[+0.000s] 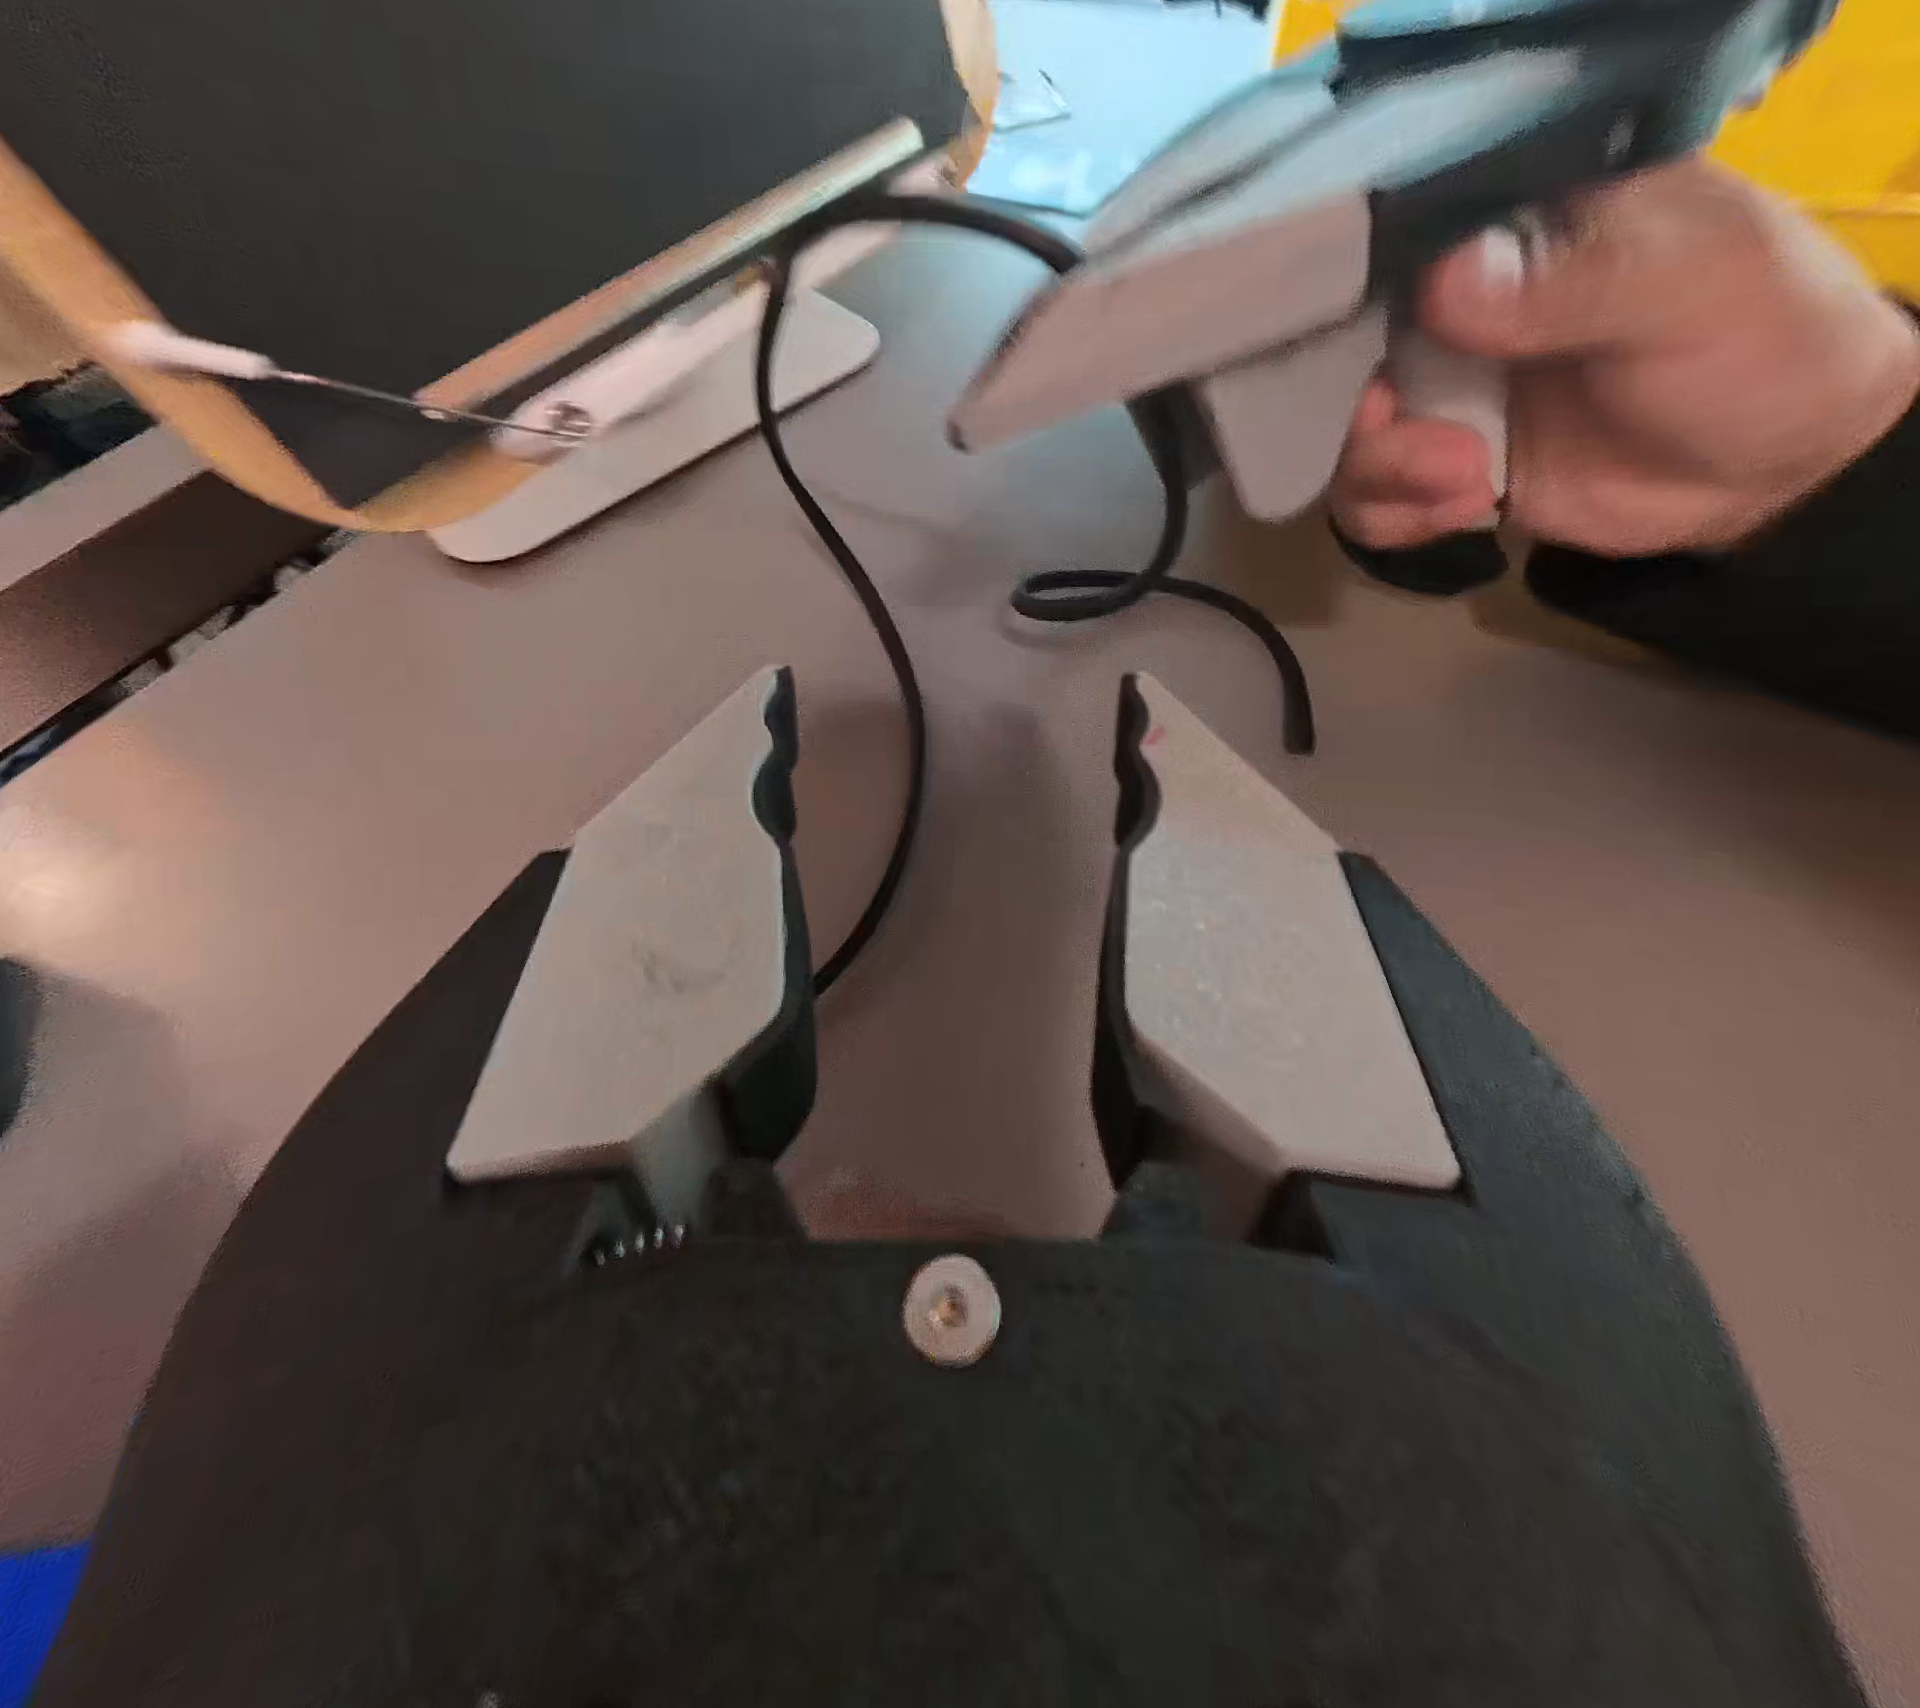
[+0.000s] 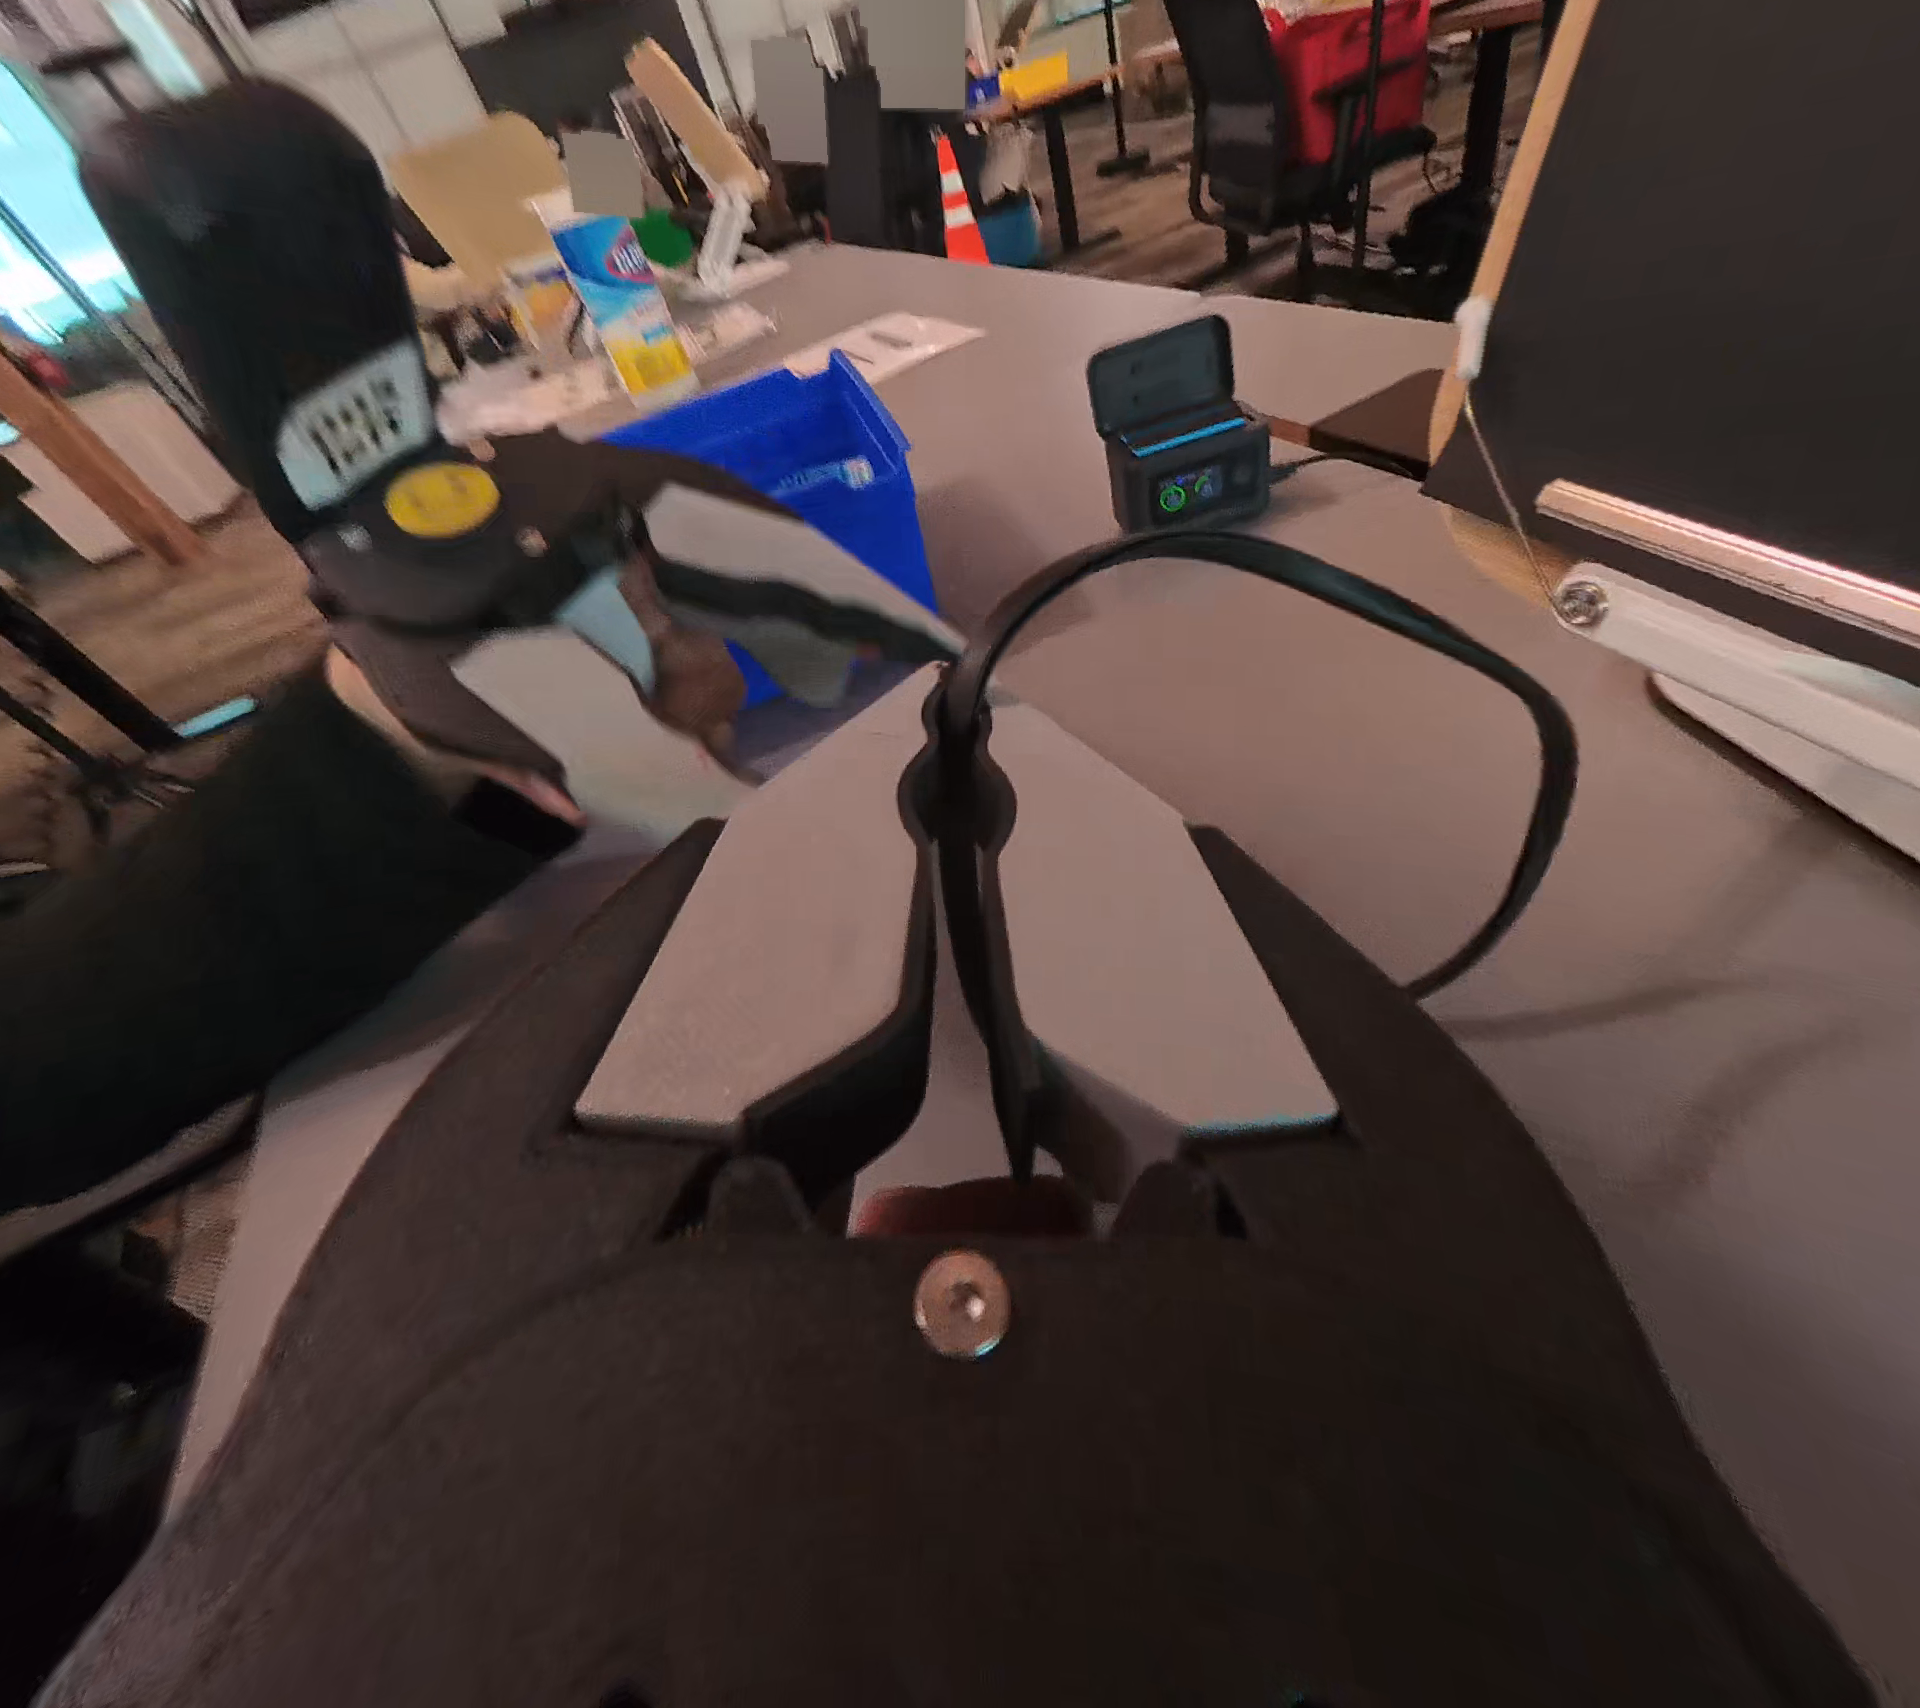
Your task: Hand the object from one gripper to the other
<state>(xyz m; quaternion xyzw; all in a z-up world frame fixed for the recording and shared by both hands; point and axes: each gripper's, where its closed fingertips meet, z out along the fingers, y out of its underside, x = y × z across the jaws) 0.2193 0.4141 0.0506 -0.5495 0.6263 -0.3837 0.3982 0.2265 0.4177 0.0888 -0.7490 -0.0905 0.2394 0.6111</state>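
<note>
1. Left wrist view: the left gripper (image 1: pixel 956 713) is released, its two grey fingers (image 1: pixel 665 931) spread wide over the brown bench (image 1: pixel 312 827), nothing between them.
2. Only here does the cable (image 1: pixel 894 692) show its lower run: one thin black line snaking down from the right gripper (image 1: pixel 961 432) and passing behind the left gripper's left finger. A small loop of it (image 1: pixel 1081 593) lies on the bench, and one free end (image 1: pixel 1299 728) curls down just beyond the right finger.
3. Also only here: the hand (image 1: pixel 1621 401) gripping the right gripper's handle, at upper right, blurred.
4. One dark board (image 1: pixel 416 48) with a pale wooden edge stands on a grey base (image 1: pixel 665 432) at the back left.
5. Right wrist view: the right gripper (image 2: pixel 956 723) is clenched on the cable (image 2: pixel 1351 598), which runs up between its fingers, arches over to the right and drops back toward the bench (image 2: pixel 1247 775).
6. The left gripper (image 2: pixel 831 619) shows blurred at left, fingers apart, its tips just beside the cable at the right gripper's tips; whether they touch I cannot tell.
7. Seen only here: one blue bin (image 2: pixel 821 463), one small dark case (image 2: pixel 1184 443) with lit dots and its lid up, one wipes canister (image 2: pixel 623 308), one orange cone (image 2: pixel 961 204), one office chair (image 2: pixel 1268 100).
</note>
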